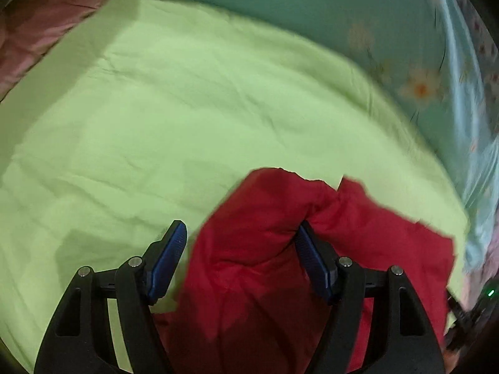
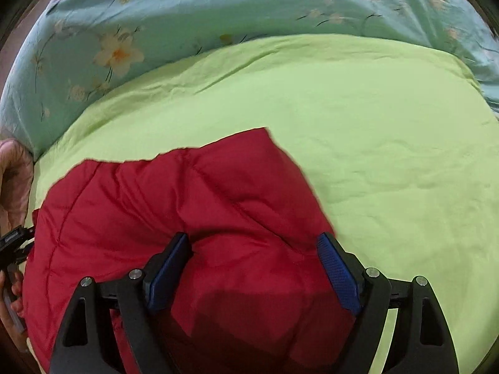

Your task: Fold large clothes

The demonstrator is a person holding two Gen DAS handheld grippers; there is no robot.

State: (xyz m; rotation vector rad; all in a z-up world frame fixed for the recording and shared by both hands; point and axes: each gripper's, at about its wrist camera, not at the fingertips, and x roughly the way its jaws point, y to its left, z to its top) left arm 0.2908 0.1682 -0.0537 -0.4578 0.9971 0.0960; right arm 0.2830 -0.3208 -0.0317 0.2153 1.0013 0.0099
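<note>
A red padded garment (image 1: 255, 249) lies bunched on a light green sheet (image 1: 156, 109). My left gripper (image 1: 240, 233) is open, its blue pads wide apart, with a hump of the red cloth rising between the jaws. In the right wrist view the same garment (image 2: 156, 202) spreads wider, quilted and creased. My right gripper (image 2: 252, 246) is open too, with the garment's padded edge bulging between its jaws. The lower part of the garment is hidden under both grippers.
A teal floral quilt (image 2: 156, 15) lies behind the green sheet (image 2: 389, 155) and also shows in the left wrist view (image 1: 358, 15). A pink-brown cloth (image 1: 40, 25) sits at far left. The person's hand and the other gripper (image 2: 12, 243) show at the left edge.
</note>
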